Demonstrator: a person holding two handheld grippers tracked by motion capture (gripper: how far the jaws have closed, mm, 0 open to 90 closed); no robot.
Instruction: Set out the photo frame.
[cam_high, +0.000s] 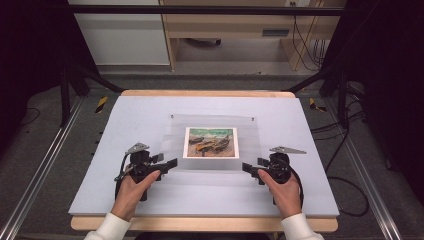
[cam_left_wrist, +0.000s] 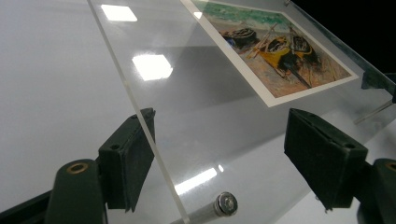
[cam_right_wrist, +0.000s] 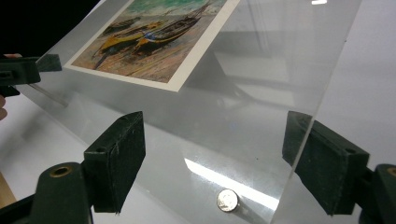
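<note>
A clear acrylic sheet (cam_high: 248, 145) lies in the middle of the pale mat (cam_high: 125, 120), with a print of beached boats (cam_high: 210, 142) under it. My left gripper (cam_high: 167, 161) is open at the sheet's near left corner. In the left gripper view the sheet's edge (cam_left_wrist: 140, 116) runs up between the jaws, close to the left one, and a metal bolt (cam_left_wrist: 225, 204) sits at the corner. My right gripper (cam_high: 250, 166) is open at the near right corner. There the sheet (cam_right_wrist: 243, 84) lies between the jaws, over a bolt head (cam_right_wrist: 227, 199). The print (cam_right_wrist: 154, 37) lies beyond.
The mat covers a wooden table (cam_high: 200, 223) that ends just behind the hands. Two small pins (cam_high: 172, 116) mark the sheet's far corners. Dark frame posts (cam_high: 65, 90) stand at the left and right, and cables (cam_high: 345, 150) trail on the floor at the right.
</note>
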